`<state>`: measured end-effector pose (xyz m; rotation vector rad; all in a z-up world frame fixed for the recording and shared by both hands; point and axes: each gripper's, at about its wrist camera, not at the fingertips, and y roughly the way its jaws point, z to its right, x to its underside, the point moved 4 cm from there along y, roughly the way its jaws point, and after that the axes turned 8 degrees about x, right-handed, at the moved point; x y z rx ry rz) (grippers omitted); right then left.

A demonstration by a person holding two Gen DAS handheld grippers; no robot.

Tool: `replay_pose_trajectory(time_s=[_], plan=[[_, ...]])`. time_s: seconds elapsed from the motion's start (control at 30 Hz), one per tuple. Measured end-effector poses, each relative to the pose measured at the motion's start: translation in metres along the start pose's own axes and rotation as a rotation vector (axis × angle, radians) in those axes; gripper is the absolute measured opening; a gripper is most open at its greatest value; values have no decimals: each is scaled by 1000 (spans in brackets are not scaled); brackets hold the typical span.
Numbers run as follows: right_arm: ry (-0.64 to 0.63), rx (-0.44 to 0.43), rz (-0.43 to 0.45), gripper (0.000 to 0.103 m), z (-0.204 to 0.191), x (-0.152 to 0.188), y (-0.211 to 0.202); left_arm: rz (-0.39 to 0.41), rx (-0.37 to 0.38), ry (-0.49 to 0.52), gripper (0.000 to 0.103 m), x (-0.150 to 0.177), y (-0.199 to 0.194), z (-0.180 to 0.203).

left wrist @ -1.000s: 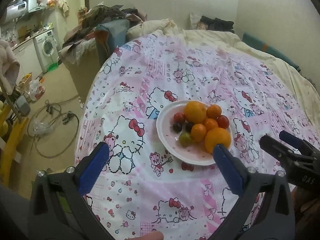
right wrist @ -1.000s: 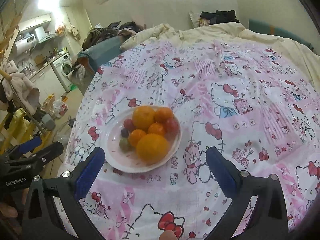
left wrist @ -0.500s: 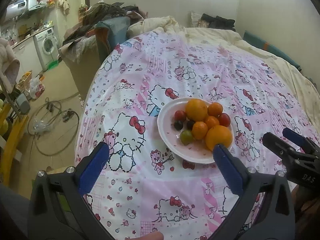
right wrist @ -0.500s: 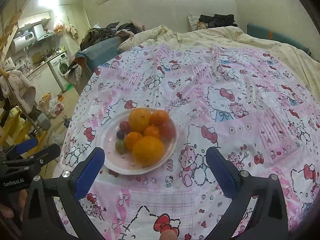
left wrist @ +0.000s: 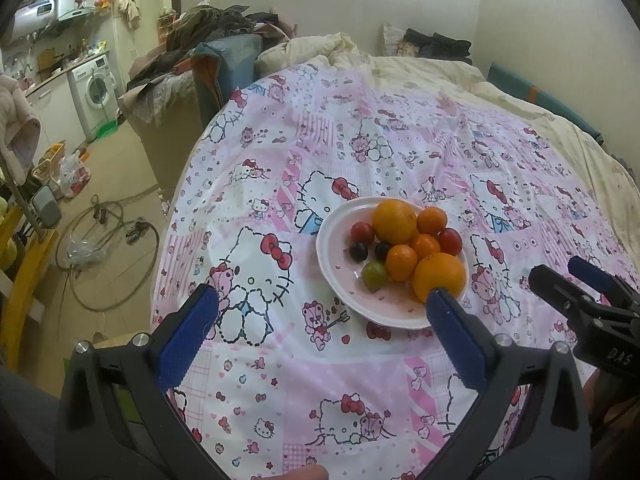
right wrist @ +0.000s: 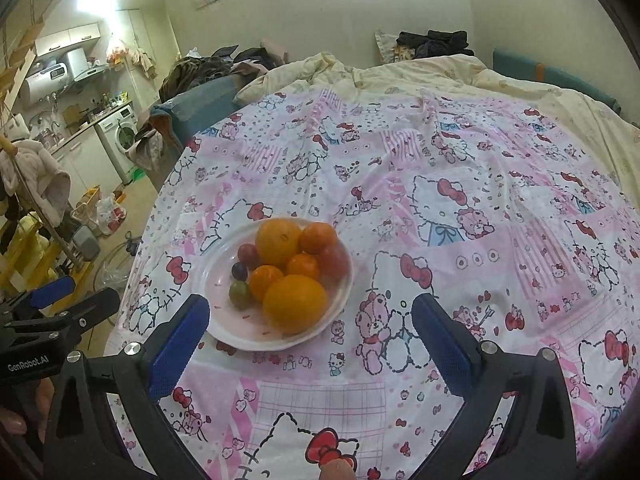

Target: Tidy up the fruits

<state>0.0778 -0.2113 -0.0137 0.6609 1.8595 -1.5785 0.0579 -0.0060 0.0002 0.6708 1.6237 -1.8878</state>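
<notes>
both the left gripper (left wrist: 320,304) and right gripper (right wrist: 310,310) hover spread wide and empty above a cartoon-print cloth (left wrist: 360,168); just beyond, a white plate (right wrist: 224,320) carries oranges (right wrist: 295,303), tomatoes and dark grapes.

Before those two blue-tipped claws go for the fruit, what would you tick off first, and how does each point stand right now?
1. Left gripper open and empty: ok.
2. Right gripper open and empty: ok.
3. All fruit sits on the white plate, none on the cloth: ok.
4. Nearest big orange unobstructed from the front: ok.
5. Small green fruit and the dark ones sit tight against neighbours, little room for fingers: not ok.
6. A place to sort fruit into: cannot tell, only the patterned tablecloth shows.
</notes>
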Motion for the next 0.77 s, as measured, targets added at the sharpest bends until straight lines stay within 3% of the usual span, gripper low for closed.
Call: replay_pose_trajectory(time_s=[0.77], plan=[[8, -9, 2, 103, 0, 0, -4, 5, 3, -14, 102, 2, 2, -2]])
